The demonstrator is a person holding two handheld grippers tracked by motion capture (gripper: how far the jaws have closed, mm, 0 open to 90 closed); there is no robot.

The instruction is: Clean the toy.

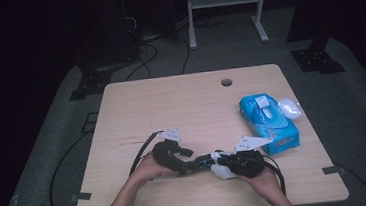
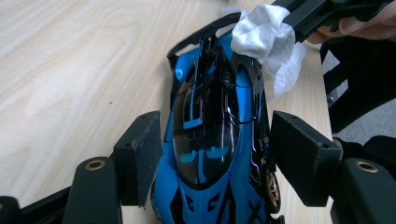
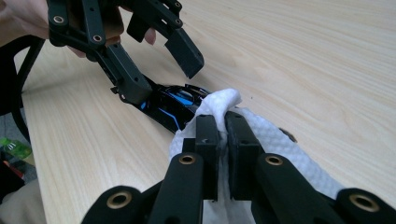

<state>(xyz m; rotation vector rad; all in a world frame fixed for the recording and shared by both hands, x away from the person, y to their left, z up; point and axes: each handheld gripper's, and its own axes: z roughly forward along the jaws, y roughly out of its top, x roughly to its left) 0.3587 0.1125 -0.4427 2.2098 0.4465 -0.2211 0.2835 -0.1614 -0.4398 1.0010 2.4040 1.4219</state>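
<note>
A blue and black toy car (image 2: 210,130) lies on the wooden table (image 1: 171,104) near its front edge. My left gripper (image 2: 215,119) straddles the car, one pad against each flank, holding it. A crumpled white wipe (image 3: 280,149) is pinched in my right gripper (image 3: 224,121), whose jaws are pressed together on it. The wipe (image 2: 266,37) rests against one end of the car. In the high view the left gripper (image 1: 190,162) and the right gripper (image 1: 222,166) meet at the car (image 1: 202,160), each held in a hand.
A blue pack of wet wipes (image 1: 268,123) with its flap open lies at the table's right side, and a small white rounded object (image 1: 289,107) sits beside it. A cable hole (image 1: 226,82) is near the far edge. Cables trail off the table's front.
</note>
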